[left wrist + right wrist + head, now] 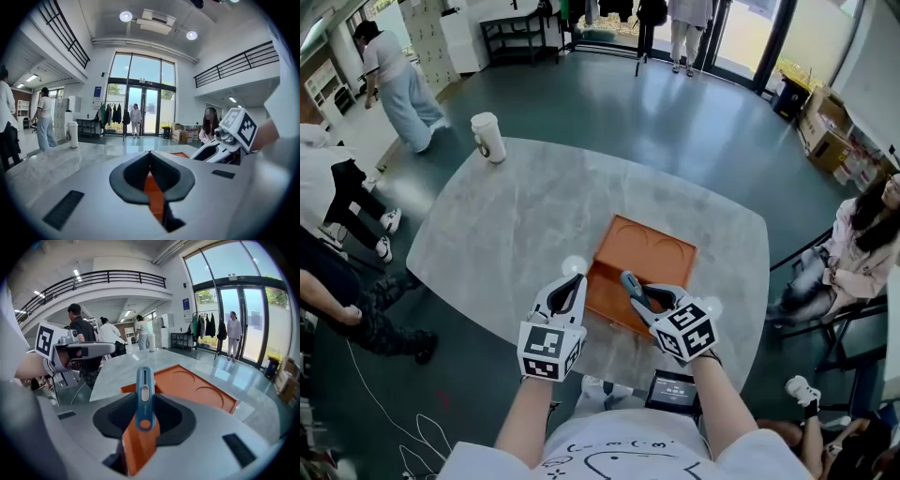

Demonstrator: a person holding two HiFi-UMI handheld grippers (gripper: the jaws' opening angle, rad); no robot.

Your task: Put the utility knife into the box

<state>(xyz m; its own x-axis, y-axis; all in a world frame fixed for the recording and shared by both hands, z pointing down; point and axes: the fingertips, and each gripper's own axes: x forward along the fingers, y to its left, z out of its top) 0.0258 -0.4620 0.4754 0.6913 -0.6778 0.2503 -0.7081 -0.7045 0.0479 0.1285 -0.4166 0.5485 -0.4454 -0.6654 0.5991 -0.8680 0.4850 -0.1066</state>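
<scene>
Far to the left of the box [652, 248] a white cup [488, 137] stands by the far rim of the table [516, 216]. All the grey top between the cup and the box is bare, so I have free room on that side. The table's near edge runs just short of the box, close under both my grippers.

Just left of the box's near left corner I hold the left gripper [575, 281] roughly level, pointing away from me. My left forearm [530, 412] reaches straight out behind it. Its jaws meet at the tips and grip nothing I can name. A thin orange strip shows in the slit between the pads, and I cannot tell what it is.

The box lies open, a shallow orange tray with two round hollows in its floor, and nothing lies in it.

The right gripper [639, 300] hangs over the box's near left part, angled in toward the left gripper from my right forearm [722, 403]. Its jaws are closed on the blue utility knife [143, 394], which stands out past the pads over the tray.

Well to the right of the box, off the table, a person [862, 248] sits on a chair
</scene>
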